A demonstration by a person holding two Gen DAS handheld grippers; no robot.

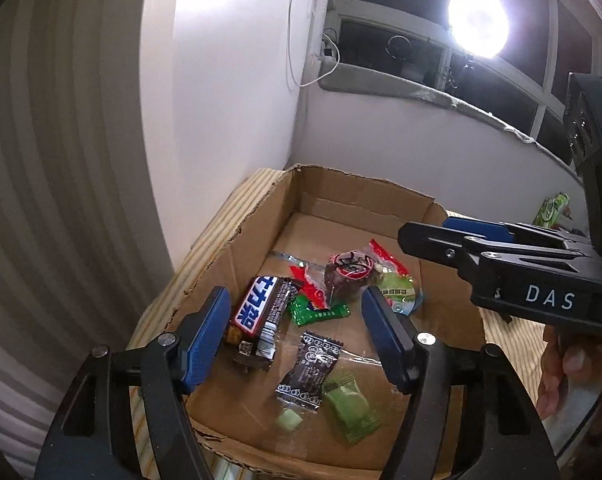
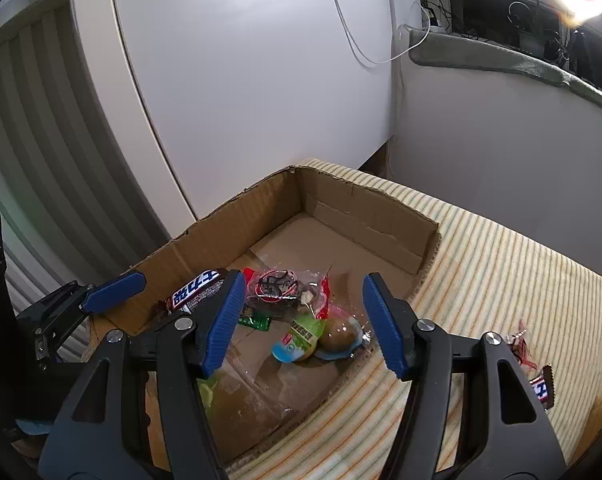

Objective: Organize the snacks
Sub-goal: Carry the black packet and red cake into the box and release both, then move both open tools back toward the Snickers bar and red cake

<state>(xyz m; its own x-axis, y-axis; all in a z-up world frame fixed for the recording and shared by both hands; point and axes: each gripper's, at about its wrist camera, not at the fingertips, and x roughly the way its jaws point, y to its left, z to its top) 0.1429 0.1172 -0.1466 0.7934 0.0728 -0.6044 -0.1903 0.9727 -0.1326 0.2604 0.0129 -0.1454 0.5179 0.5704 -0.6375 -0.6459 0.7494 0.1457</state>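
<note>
Left gripper (image 1: 297, 334) stands wide and empty above the cardboard box (image 1: 261, 216), its jaws straddling loose wrappers; right gripper (image 2: 301, 324) is likewise wide and empty over the box's near corner, where an egg-shaped packet (image 2: 321, 338) lies between its jaws untouched. The step in hand appears to be release and withdrawal: each claw should lift straight up, clear of the wrappers, before going for the snacks still out on the striped cloth (image 2: 501, 260). The chocolate bar (image 1: 261, 312) lies flat inside the box beside the left-hand pad, long axis running from near edge toward the far wall.

Both wrist views angled down, sharing box (image 1: 261, 216)
</note>
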